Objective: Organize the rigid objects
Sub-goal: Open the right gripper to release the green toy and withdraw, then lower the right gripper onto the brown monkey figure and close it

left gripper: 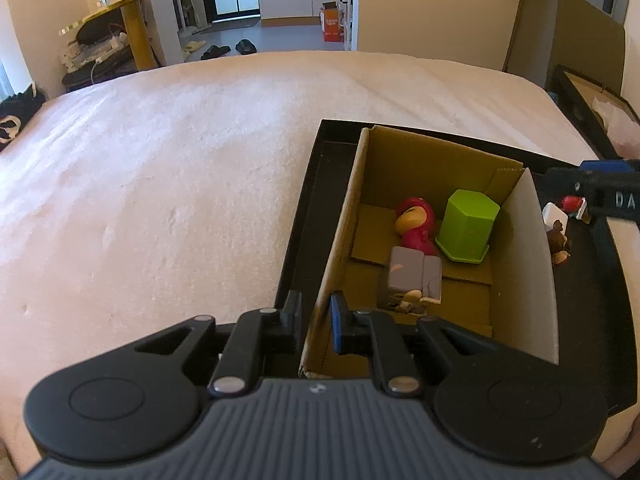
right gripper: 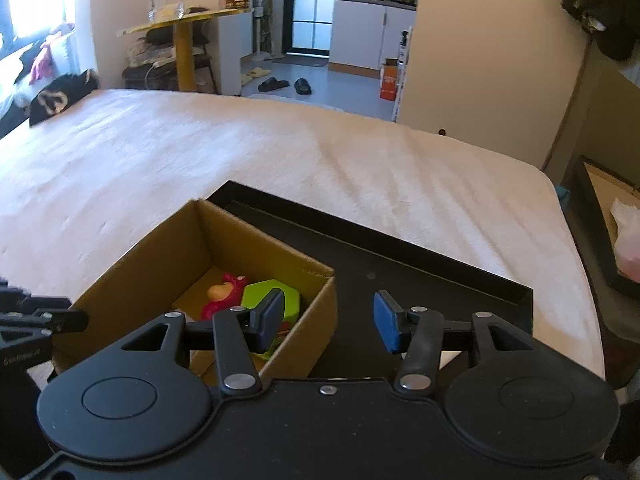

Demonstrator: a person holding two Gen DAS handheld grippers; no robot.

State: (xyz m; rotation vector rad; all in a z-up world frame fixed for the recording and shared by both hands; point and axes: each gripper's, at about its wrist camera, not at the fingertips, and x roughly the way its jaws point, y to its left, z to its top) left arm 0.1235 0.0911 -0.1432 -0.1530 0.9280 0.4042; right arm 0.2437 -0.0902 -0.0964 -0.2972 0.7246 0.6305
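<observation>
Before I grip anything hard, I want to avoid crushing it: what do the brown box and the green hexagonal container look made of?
The brown box looks like plain matte corrugated cardboard: raw cut edges and folded bottom flaps show. The green hexagonal container looks like smooth moulded plastic, with crisp facets and a slight sheen, so probably rigid.

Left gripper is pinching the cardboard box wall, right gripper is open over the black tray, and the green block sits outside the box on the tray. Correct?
Not quite. The green block sits inside the cardboard box, next to the red toy, as the left wrist view shows. The rest holds: the left gripper straddles the box wall, and the right gripper is open over the black tray.
</observation>
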